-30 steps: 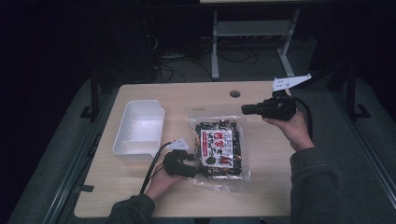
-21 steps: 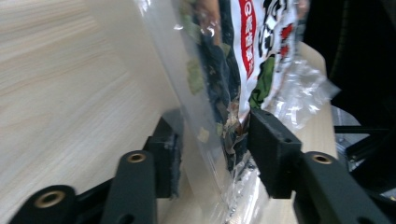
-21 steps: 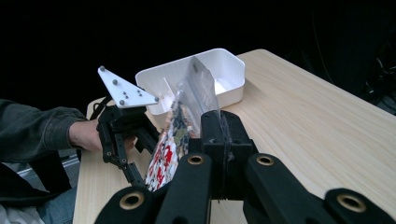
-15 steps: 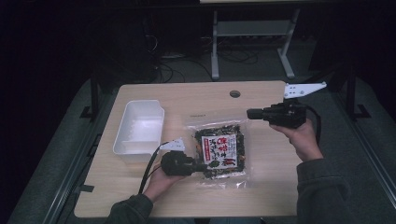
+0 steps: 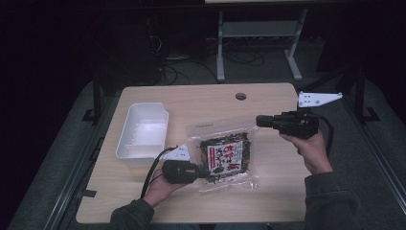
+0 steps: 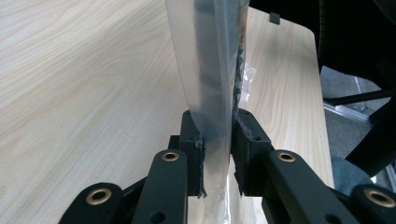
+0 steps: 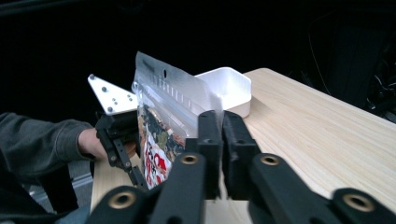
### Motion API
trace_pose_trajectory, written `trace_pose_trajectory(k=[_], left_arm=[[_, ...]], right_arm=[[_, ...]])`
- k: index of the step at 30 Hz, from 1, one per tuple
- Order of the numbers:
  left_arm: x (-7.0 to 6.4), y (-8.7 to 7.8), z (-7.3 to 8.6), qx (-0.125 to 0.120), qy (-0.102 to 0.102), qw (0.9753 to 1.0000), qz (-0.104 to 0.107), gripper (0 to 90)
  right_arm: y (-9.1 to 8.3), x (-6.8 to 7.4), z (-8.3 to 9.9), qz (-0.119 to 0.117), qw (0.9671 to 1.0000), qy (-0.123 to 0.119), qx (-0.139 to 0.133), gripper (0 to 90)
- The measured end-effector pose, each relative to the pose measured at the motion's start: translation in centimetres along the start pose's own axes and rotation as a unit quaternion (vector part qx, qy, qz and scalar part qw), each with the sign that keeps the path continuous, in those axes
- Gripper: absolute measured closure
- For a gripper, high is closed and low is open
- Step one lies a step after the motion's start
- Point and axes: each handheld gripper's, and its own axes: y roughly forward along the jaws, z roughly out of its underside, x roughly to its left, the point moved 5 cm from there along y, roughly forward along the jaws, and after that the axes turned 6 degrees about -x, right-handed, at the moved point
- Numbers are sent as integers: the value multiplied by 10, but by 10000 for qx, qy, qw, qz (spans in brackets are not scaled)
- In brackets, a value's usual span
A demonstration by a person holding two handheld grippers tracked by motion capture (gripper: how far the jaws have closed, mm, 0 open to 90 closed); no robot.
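one snack bag [image 5: 224, 156] stands pinched at its edge in the left tool [image 5: 207, 173], while the right tool [image 5: 258, 120], clenched empty, hovers beside it.

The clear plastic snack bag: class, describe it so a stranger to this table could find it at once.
On the pale wooden table, look just right of the white rectangular plastic tub. There the clear plastic snack bag, filled with dark flakes, is raised off the top with its lower edge pinched in the left gripper. Only it bears a red and white printed label.
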Motion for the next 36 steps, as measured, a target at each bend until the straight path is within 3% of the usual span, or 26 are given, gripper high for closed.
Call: trace_pose_trajectory(k=[1, 2, 4, 5, 7, 15, 22, 24, 26, 29, 36], left_arm=[[0, 0, 0, 8, 26, 10000, -16, 755], [0, 0, 0, 7, 36, 10000, -19, 755], [0, 0, 0, 17, 76, 10000, -36, 755], [0, 0, 0, 21, 87, 10000, -39, 755], [-1, -1, 0, 42, 136, 9999, -43, 755], [-1, -1, 0, 27, 100, 9999, -23, 755], [-1, -1, 0, 11, 95, 10000, -6, 755], [-1, -1, 0, 7, 95, 10000, -2, 754], [0, -1, 0, 1, 77, 10000, 1, 753], [0, -1, 0, 5, 79, 10000, 4, 753], [5, -4, 0, -65, -47, 9999, -132, 715]], right_arm=[[1, 0, 1, 6, 10000, 45, -13, 796], [4, -2, 5, 13, 9999, 128, 0, 639], [7, -5, 10, 217, 9995, 236, -5, 496], [7, -5, 10, 217, 9995, 236, -5, 496], [13, -9, 20, 75, 9987, 510, -35, 402], [38, -3, 46, -263, 9973, 515, 453, 308], [48, 2, 59, -391, 9957, 430, 719, 329], [49, 1, 63, -422, 9960, 420, 665, 397], [50, -1, 67, -610, 9950, 475, 627, 485], [51, 1, 67, -647, 9949, 404, 666, 525], [47, 9, 65, -1009, 9929, 284, 569, 686]])
